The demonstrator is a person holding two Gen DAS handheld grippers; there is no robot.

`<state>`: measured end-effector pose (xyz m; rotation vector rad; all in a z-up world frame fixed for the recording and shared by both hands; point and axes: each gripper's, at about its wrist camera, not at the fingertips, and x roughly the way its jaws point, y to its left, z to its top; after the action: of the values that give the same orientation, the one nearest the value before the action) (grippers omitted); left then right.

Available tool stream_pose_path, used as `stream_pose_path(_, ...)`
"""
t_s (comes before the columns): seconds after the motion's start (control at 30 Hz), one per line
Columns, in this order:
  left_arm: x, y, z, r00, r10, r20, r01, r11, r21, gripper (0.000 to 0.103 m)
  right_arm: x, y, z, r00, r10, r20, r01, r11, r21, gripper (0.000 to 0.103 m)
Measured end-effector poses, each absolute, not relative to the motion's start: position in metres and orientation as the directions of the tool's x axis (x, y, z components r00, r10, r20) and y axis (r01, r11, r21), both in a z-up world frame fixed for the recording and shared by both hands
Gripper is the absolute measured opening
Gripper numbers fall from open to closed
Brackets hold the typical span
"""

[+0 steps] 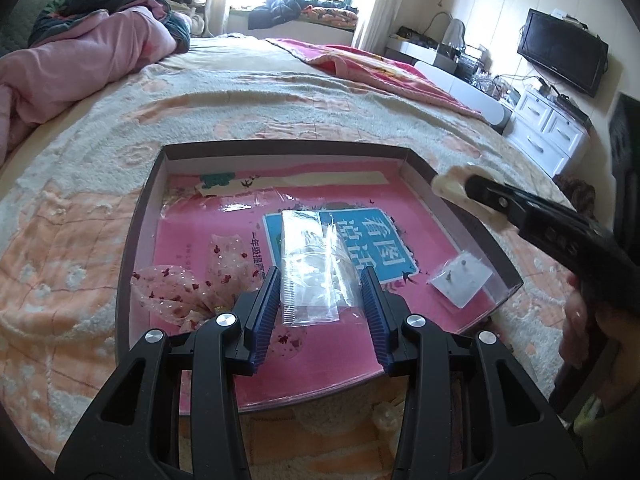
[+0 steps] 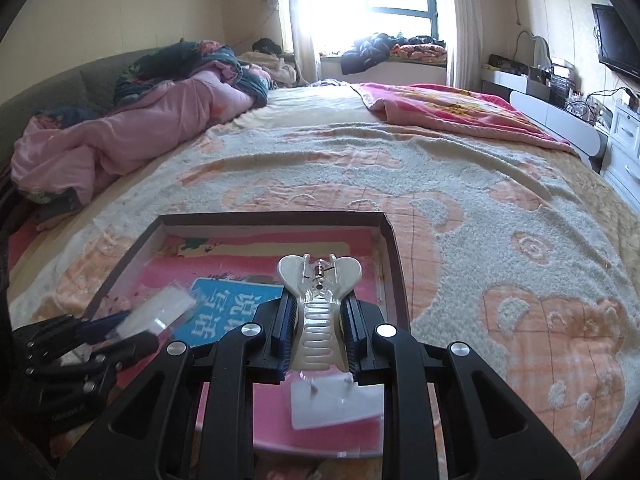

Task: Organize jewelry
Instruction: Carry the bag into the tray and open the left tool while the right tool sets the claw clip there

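Over the shallow box point(image 1: 140, 216) on the bed, the left tongs point(image 1: 320, 276) pinch a clear packet point(image 1: 308, 276) while the right tongs point(image 2: 318, 328) pinch a pale hair claw point(image 2: 318, 292).

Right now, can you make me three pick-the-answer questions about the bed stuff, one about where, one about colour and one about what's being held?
1. Where does the small white card with earrings lie?
A. In the box, near its right wall
B. On the pink quilt
C. On the TV stand

2. What colour is the panel with big white characters on the book in the box?
A. Green
B. Blue
C. Yellow

3. What is the right hand-held gripper doing?
A. Standing wide open, empty
B. Holding a spoon
C. Clamped on a pale hair claw clip

Answers:
1. A, the card sits on the pink cover beside the box's right wall.
2. B, the panel is plainly blue against the pink.
3. C, the right wrist view shows both pads pressed against the clip's sides.
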<state>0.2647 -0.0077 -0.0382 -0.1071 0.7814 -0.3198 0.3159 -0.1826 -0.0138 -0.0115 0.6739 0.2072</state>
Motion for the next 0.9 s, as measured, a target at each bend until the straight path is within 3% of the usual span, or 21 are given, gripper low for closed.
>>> stream_pose_path(0.63,0.271,-0.009,-0.051,0.616,-0.326,-0.717,0.242,0.945,-0.222,0.033,0.366,-0.171,-0.045,0.646,0.159,-0.747,-0.166,0.984,0.067,0.021)
stream_pose_path(0.9,0.268,-0.007,-0.053,0.607,-0.329,-0.723,0.237,0.944,-0.231,0.033,0.359,-0.176,-0.051,0.631,0.162,-0.759,-0.162,0.984,0.075,0.022)
